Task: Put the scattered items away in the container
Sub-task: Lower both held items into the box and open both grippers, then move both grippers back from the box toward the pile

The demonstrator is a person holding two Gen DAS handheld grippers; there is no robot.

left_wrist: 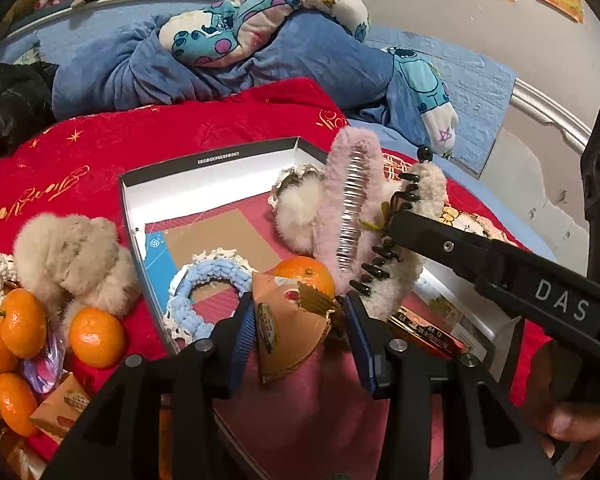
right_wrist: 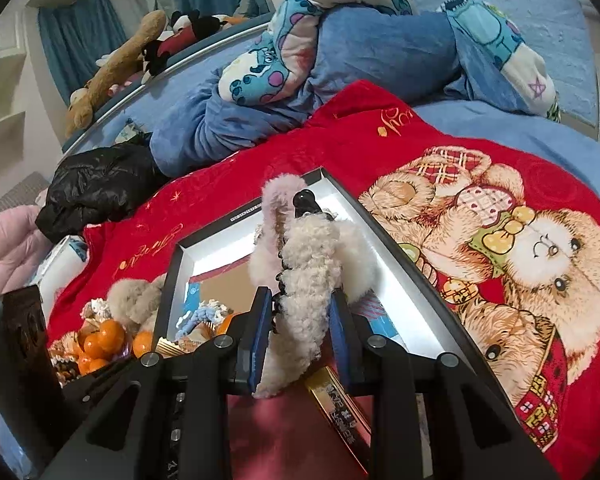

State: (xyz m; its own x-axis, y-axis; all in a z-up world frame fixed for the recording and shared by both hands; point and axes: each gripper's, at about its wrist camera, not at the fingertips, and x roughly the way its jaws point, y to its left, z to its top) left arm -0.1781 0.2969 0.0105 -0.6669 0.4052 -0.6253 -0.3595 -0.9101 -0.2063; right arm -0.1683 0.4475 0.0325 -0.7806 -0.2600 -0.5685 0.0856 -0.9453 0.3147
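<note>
A shallow black-and-white box [left_wrist: 220, 158] lies on a red blanket. In it lie a blue crocheted scrunchie [left_wrist: 210, 280], a tangerine [left_wrist: 306, 274], a white fluffy scrunchie [left_wrist: 300, 208], a pink furry hair clip [left_wrist: 352, 184] and a gold packet [left_wrist: 424, 330]. My left gripper [left_wrist: 298, 326] is shut on a brown triangular snack packet [left_wrist: 288, 330] over the box's near edge. My right gripper [right_wrist: 300, 314] is shut on a cream fluffy hair claw [right_wrist: 312, 276] with black teeth, held over the box [right_wrist: 380, 232]; it also shows in the left wrist view [left_wrist: 416, 236].
Left of the box lie a beige fluffy scrunchie [left_wrist: 72, 256], several tangerines [left_wrist: 96, 336], a purple wrapper [left_wrist: 44, 364] and another brown packet [left_wrist: 60, 404]. Blue bedding and a cartoon pillow [left_wrist: 236, 28] are behind. A black bag [right_wrist: 96, 188] lies at the left.
</note>
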